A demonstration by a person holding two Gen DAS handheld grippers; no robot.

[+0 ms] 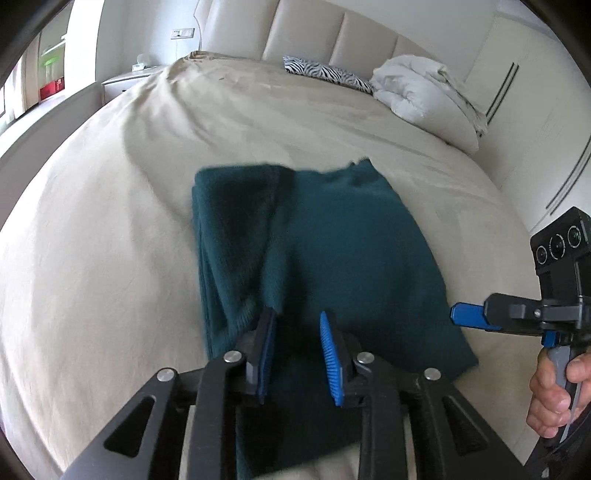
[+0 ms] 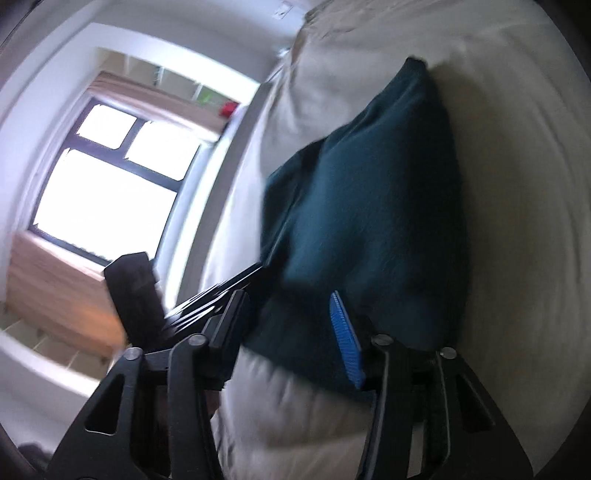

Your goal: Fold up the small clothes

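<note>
A dark teal knit garment (image 1: 332, 251) lies partly folded on the beige bed (image 1: 110, 240). My left gripper (image 1: 297, 317) is open just above the garment's near edge, with a raised fold of cloth by its left finger. My right gripper (image 1: 456, 315) shows at the right edge of the left wrist view, beside the garment's right edge, held by a hand. In the right wrist view the right gripper (image 2: 291, 306) is open over the teal garment (image 2: 369, 203), and the picture is tilted and blurred.
A white duvet bundle (image 1: 421, 92) and a zebra-print pillow (image 1: 328, 74) lie at the bed's far end by the padded headboard (image 1: 306, 33). A nightstand (image 1: 125, 79) stands far left. A window (image 2: 110, 177) and wooden furniture lie beyond the bed's side.
</note>
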